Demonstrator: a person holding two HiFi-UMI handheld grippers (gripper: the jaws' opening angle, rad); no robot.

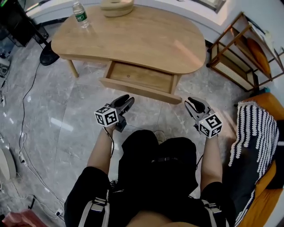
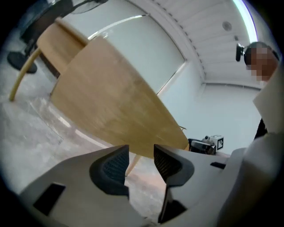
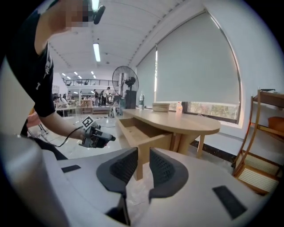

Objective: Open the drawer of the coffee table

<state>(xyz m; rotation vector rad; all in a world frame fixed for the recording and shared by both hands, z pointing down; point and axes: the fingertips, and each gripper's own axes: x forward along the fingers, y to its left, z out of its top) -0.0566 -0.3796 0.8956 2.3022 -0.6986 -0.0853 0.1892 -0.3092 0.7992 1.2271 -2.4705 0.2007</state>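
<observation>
Under the near edge of the light wooden coffee table (image 1: pixel 146 35): drawer (image 1: pixel 140 80), pulled well out toward the person, front panel clear of the tabletop's rim, bare wooden bottom showing

Just short of that front panel, and apart from it: left gripper (image 1: pixel 126 102) before the drawer's left half, right gripper (image 1: pixel 191 103) off its right corner. Both pointed at the table, each held in one hand above the person's lap

Left: jaws apart, pads facing each other across an open gap. Only the table's edge, a table leg and floor seen through it; gripping nothing

Right: jaws apart by a narrower gap. Drawer corner seen beyond them, not between the pads; gripping nothing either

On the tabletop's far left: upright water bottle (image 1: pixel 80 14). At the far edge: a pale beige item (image 1: pixel 116 6), kind not clear

Right of the table: open wooden shelf rack (image 1: pixel 239 48). Nearer, at the right edge of the head view: black-and-white striped cloth (image 1: pixel 248 133) draped over an orange seat (image 1: pixel 264 199)

Underneath it all: grey marbled floor (image 1: pixel 57 115)
</observation>
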